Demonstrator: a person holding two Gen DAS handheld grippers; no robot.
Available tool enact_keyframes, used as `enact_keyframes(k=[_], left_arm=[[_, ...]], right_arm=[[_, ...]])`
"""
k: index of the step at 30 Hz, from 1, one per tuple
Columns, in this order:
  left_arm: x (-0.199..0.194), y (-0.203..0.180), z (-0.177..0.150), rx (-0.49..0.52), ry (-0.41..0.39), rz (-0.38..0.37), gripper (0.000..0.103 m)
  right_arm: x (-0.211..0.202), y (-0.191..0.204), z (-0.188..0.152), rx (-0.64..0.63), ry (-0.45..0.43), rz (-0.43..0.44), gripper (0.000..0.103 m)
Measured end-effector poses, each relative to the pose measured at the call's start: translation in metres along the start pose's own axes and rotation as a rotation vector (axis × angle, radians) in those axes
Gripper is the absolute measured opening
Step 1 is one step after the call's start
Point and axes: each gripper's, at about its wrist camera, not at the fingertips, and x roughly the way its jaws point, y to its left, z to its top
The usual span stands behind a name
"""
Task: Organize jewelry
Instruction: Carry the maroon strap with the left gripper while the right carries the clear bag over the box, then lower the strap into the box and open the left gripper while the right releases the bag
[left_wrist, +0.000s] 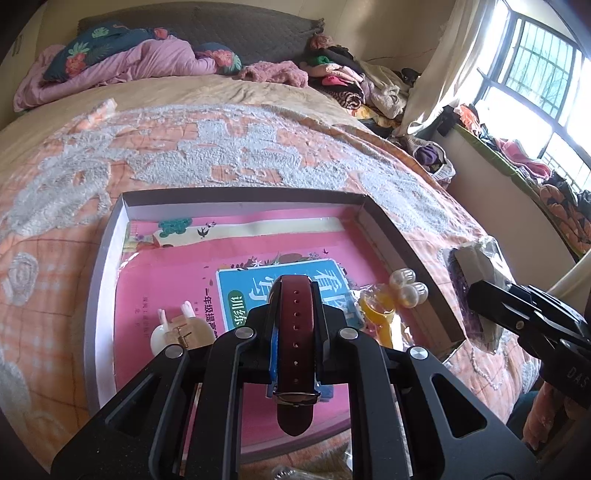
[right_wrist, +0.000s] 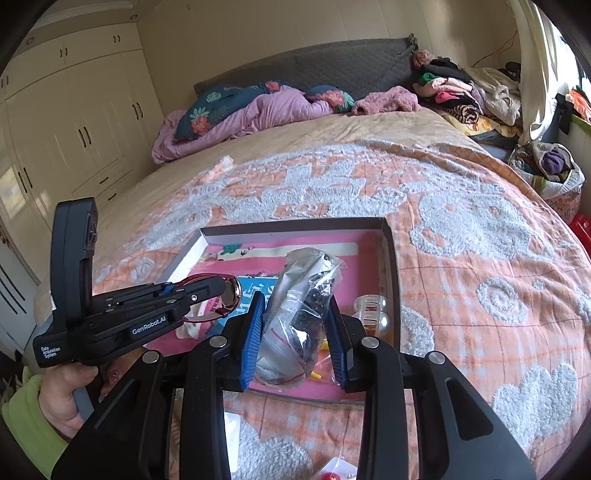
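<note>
- The watch (left_wrist: 295, 343), dark red strap, runs lengthwise along the left gripper (left_wrist: 295, 325), buckle end toward the camera, above the shallow box (left_wrist: 107, 266) on the bed (left_wrist: 221, 147).
- Left fingers are clamped on its strap; right gripper (right_wrist: 295, 332) fingers pinch an upright clear plastic bag (right_wrist: 299, 314) over the box.
- Only the right wrist view shows the round watch face and the hand (right_wrist: 62, 391) holding the left gripper.
</note>
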Motion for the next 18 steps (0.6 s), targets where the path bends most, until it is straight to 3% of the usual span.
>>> enact_keyframes(k=[16,18], left_arm=[[0.009,0.008,-0.003,-0.006,0.007,0.021,0.007],[0.008,0.01,-0.002,-0.009,0.008,0.021,0.011]], right_arm=[[0.055,0.003,0.0,-0.037,0.105,-0.018,0.031],[0.061,0.003,-0.003,-0.037,0.118,-0.014,0.031]])
